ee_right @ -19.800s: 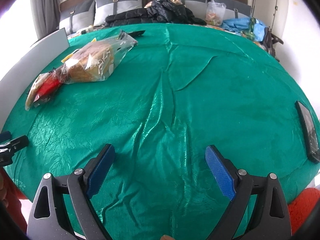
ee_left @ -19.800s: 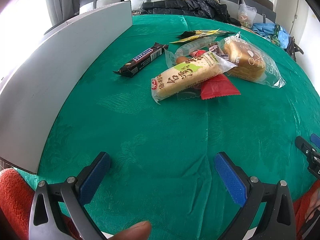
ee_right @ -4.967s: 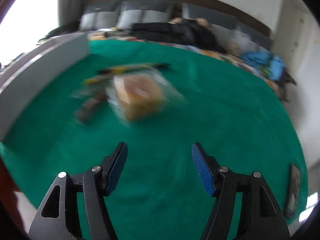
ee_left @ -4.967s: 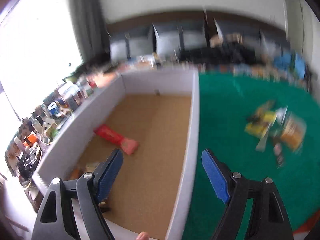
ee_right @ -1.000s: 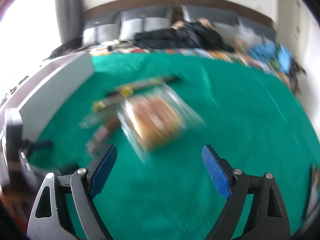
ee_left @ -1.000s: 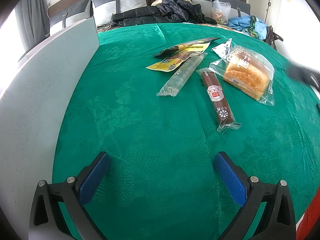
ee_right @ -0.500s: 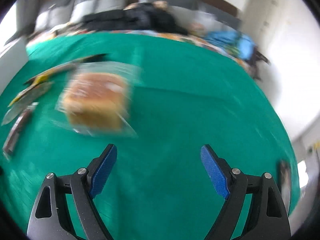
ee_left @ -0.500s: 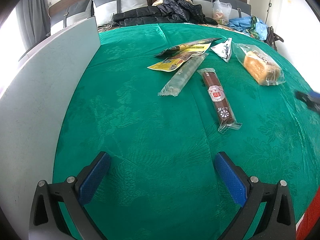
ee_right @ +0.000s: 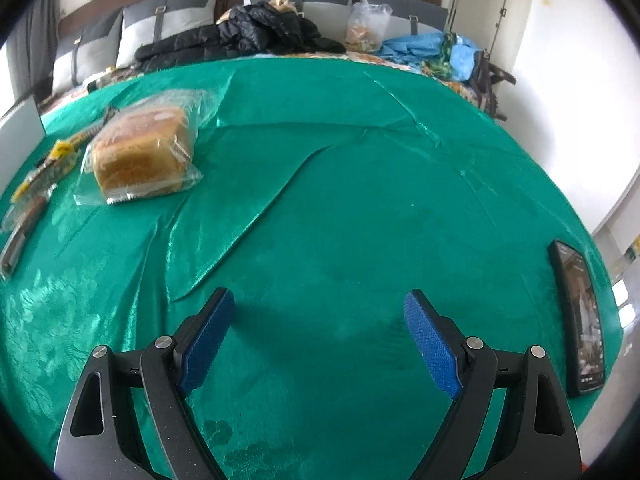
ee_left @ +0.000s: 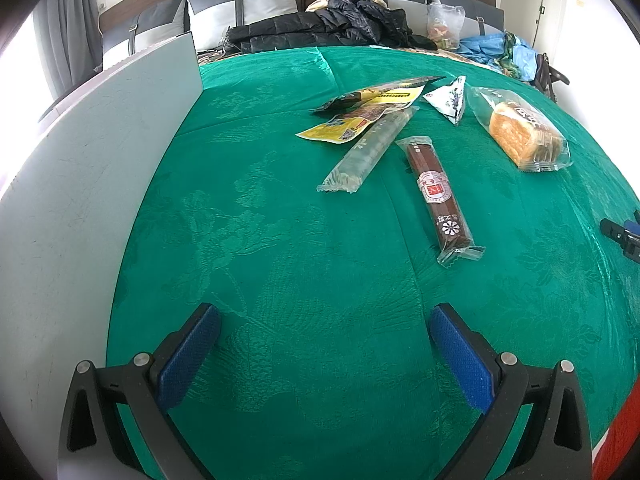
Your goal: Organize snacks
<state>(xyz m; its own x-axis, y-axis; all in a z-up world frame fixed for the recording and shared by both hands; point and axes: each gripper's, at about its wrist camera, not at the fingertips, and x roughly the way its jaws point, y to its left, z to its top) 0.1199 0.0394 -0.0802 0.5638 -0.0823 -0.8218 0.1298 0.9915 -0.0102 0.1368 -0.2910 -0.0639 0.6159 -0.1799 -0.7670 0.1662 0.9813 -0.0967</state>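
Several wrapped snacks lie on the green tablecloth (ee_left: 280,240): a brown sausage stick (ee_left: 436,196), a clear long packet (ee_left: 370,150), yellow packets (ee_left: 360,120), a small white packet (ee_left: 450,100) and a bagged bread loaf (ee_left: 520,132). My left gripper (ee_left: 324,344) hovers open over bare cloth, well short of them. My right gripper (ee_right: 320,330) is open and empty above bare cloth, with the bread loaf (ee_right: 140,156) far off to its left. Its tip (ee_left: 622,232) shows at the right edge of the left wrist view.
A white box wall (ee_left: 88,184) runs along the left side of the table. A black phone (ee_right: 578,320) lies near the table's right edge. Behind the table are grey cushions and a black jacket (ee_left: 332,24). Folds crease the cloth (ee_right: 280,200).
My right gripper swung right and lower, so the bread loaf slid from centre to the left of its view. The loaf now rests farther right on the cloth. My left gripper stayed still.
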